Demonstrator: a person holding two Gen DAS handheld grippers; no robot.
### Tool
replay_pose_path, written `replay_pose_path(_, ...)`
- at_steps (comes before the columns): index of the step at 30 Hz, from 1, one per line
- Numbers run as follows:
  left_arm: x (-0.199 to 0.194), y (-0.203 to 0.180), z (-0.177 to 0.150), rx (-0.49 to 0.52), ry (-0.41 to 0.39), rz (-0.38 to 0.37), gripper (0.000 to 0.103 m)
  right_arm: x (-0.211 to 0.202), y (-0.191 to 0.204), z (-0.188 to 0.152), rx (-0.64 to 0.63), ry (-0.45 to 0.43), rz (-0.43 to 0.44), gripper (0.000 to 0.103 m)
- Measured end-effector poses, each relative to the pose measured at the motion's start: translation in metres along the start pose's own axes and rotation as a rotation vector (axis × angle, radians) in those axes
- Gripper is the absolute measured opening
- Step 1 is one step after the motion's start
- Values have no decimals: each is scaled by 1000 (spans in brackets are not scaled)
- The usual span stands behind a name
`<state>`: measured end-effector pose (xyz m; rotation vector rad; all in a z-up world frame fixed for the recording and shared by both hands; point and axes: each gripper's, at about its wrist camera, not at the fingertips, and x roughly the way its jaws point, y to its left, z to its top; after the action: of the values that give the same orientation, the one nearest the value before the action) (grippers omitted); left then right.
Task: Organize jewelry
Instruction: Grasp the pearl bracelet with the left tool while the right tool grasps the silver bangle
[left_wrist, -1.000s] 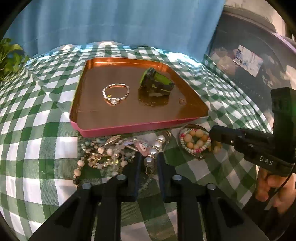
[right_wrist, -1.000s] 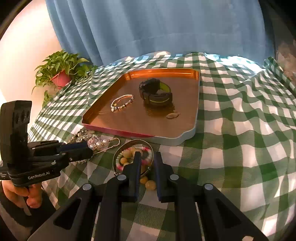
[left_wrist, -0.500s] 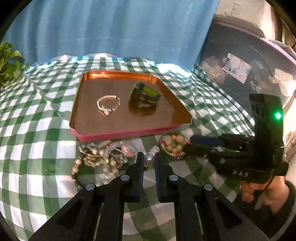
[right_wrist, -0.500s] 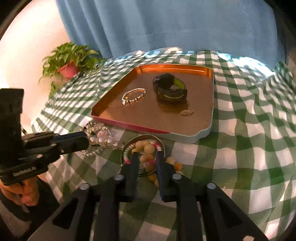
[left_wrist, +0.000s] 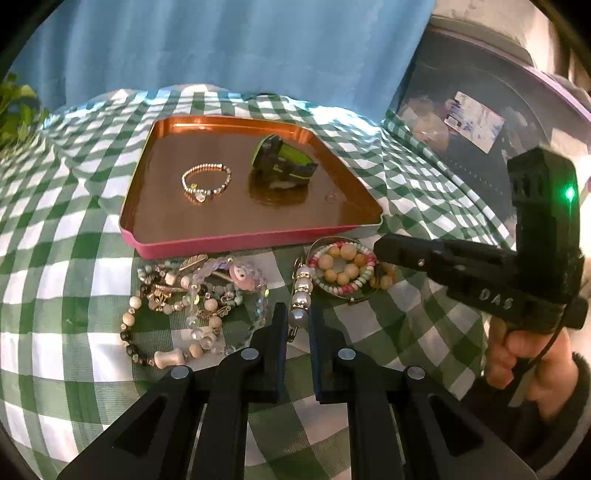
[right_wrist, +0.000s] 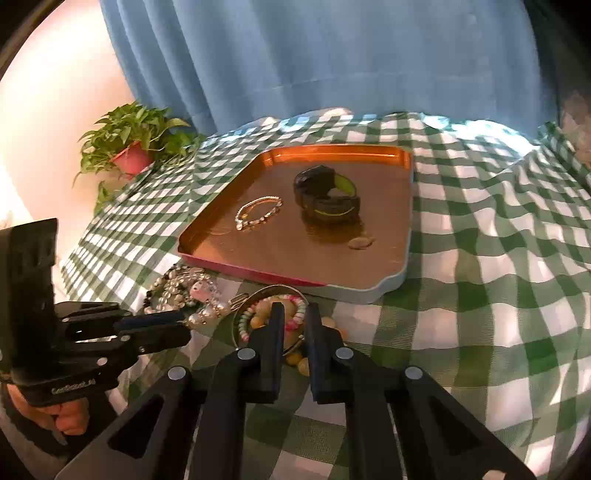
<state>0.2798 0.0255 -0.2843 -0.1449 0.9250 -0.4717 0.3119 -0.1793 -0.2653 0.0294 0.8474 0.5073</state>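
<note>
A pink-rimmed copper tray (left_wrist: 240, 242) (right_wrist: 258, 275) holds a black-and-green watch (left_wrist: 282, 162) (right_wrist: 327, 195) and a thin beaded bracelet (left_wrist: 207, 182) (right_wrist: 258, 214). In front of it on the checked cloth lies a tangle of bracelets (left_wrist: 192, 299) (right_wrist: 177, 291). My left gripper (left_wrist: 297, 319) (right_wrist: 181, 321) is shut on the end of a pearl bracelet (left_wrist: 303, 288) (right_wrist: 207, 314). To the right, my right gripper (right_wrist: 294, 317) (left_wrist: 380, 247) is closing its jaws, and its pads pinch a pink-and-green bead bracelet (left_wrist: 343, 267) (right_wrist: 291, 325) that lies inside a metal bangle.
A small pale stone (right_wrist: 360, 242) rests in the tray near the watch. A potted plant (right_wrist: 129, 144) stands at the far left corner, with a blue curtain (right_wrist: 332, 55) behind. A clear plastic bin (left_wrist: 480, 122) sits to the right. A hand (left_wrist: 528, 350) holds the right gripper.
The right gripper's jaws widened over the bead bracelet, then narrowed onto it, as it shifted slightly left. The left gripper kept its hold on the pearl bracelet.
</note>
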Motion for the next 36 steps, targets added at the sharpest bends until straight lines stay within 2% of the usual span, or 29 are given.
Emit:
replay_pose_path(3, 3, 3, 0, -8, 11, 12, 12, 9, 2, 0, -14, 21, -30, 11)
replay_pose_path(10, 11, 10, -1, -22, 34, 17, 12, 14, -3, 1, -12, 69, -8, 9)
replay_pose_path(15, 11, 11, 0, -29, 34, 20, 12, 11, 7, 0, -89, 55, -57, 11)
replay_pose_path(16, 11, 11, 0, -29, 33, 22, 12, 5, 10, 1, -96, 27, -54, 17)
replay_pose_path(18, 8, 12, -1, -31, 29, 29, 12, -3, 18, 1, -115, -10, -37, 59)
replay_pose_path(19, 7, 14, -1, -35, 29, 31, 12, -2, 24, 0, -135, -14, -34, 90)
replay_pose_path(20, 6, 16, -1, -41, 30, 31, 12, -1, 29, -1, -161, -17, -34, 90)
replay_pose_path(24, 5, 20, -3, -59, 31, 25, 12, 14, 46, -5, -254, 11, -52, 88)
replay_pose_path(28, 5, 20, -3, -57, 32, 26, 12, 37, 50, -9, -324, 73, -117, 70)
replay_pose_path(30, 5, 20, -3, -56, 32, 26, 12, 35, 48, -7, -322, 54, -112, 68)
replay_pose_path(32, 5, 20, -3, -60, 32, 25, 12, 35, 45, -7, -312, 52, -114, 57)
replay_pose_path(33, 4, 20, -3, -62, 32, 23, 12, 34, 45, -7, -314, 45, -116, 56)
replay_pose_path(34, 3, 20, -2, -58, 29, 23, 12, 33, 46, -7, -315, 42, -120, 48)
replay_pose_path(36, 1, 18, -2, -53, 24, 18, 12, 29, 46, -5, -311, 23, -126, 15)
